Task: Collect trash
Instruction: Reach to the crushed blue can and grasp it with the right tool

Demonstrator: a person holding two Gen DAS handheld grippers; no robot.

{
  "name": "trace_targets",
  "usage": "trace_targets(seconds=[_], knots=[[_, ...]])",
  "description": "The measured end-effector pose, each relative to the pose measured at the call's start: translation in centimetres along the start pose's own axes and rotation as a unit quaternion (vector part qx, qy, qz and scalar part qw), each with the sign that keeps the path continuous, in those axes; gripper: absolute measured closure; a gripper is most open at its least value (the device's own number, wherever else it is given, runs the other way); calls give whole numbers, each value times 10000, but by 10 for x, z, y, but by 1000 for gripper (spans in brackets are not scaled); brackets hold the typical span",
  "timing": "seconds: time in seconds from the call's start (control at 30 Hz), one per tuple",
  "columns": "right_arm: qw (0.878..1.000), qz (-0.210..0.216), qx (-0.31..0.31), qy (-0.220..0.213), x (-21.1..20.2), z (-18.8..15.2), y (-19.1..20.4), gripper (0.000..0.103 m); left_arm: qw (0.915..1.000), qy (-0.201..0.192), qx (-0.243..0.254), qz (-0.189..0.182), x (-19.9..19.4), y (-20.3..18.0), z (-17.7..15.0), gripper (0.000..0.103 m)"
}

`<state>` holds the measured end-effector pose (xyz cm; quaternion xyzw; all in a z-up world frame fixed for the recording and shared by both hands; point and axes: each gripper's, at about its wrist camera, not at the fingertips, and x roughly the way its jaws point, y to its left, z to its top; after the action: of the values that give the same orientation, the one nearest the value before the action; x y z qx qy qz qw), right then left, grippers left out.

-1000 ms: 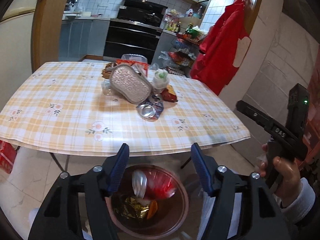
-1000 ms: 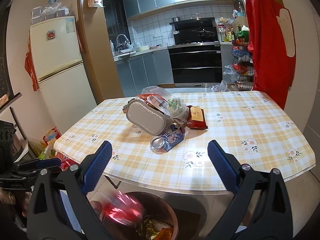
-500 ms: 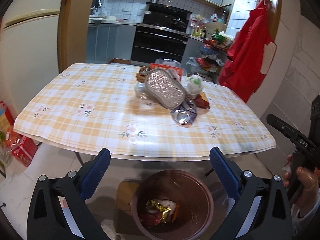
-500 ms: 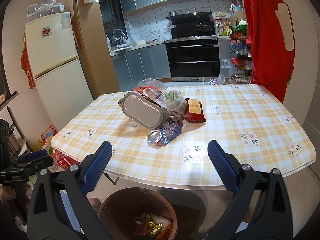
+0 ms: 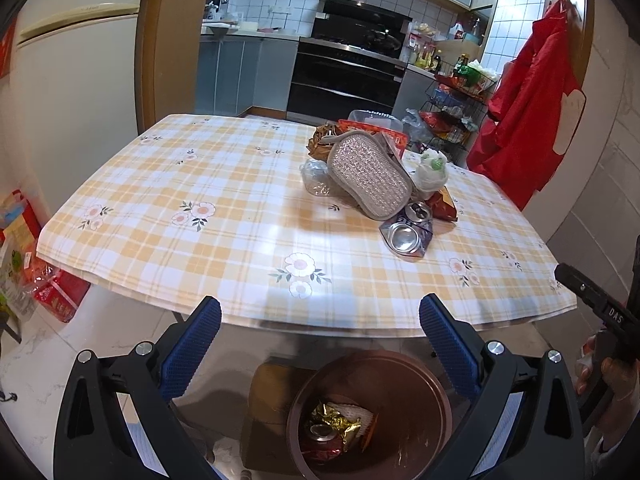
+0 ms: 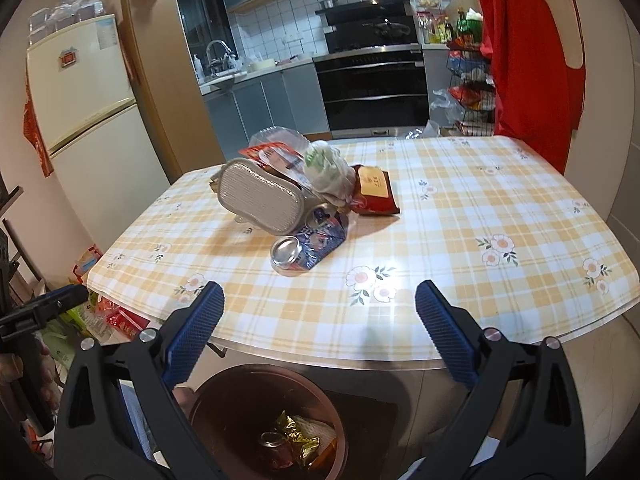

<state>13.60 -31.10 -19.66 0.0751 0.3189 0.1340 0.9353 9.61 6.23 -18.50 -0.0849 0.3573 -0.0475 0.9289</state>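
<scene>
A brown trash bin (image 5: 408, 364) stands on the floor below the table's near edge, with a gold wrapper (image 5: 334, 424) and a red can inside; it also shows in the right wrist view (image 6: 240, 380). On the table a trash pile holds a crushed blue can (image 5: 406, 234) (image 6: 308, 246), a silver glittery pouch (image 5: 368, 176) (image 6: 260, 200), a red snack bag (image 6: 374, 192) and a white plastic bag (image 6: 328, 172). My left gripper (image 5: 320, 334) is open and empty above the bin. My right gripper (image 6: 318, 320) is open and empty too, before the table edge.
The table (image 5: 200, 216) has a yellow checked cloth. A fridge (image 6: 92, 120) stands left, with red packets (image 5: 56, 292) on the floor. A red garment (image 5: 532, 120) hangs right. The kitchen oven (image 6: 372, 92) and a wire rack (image 5: 456, 120) are behind.
A red can fell from my left gripper into the bin. The left jaws opened wide. Both grippers rose slightly and face the table.
</scene>
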Motion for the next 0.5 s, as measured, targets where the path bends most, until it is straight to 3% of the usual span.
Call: trace_targets(seconds=[0.5], knots=[[9991, -10, 66, 412, 63, 10, -21, 7, 9996, 229, 145, -66, 55, -10, 30, 6]])
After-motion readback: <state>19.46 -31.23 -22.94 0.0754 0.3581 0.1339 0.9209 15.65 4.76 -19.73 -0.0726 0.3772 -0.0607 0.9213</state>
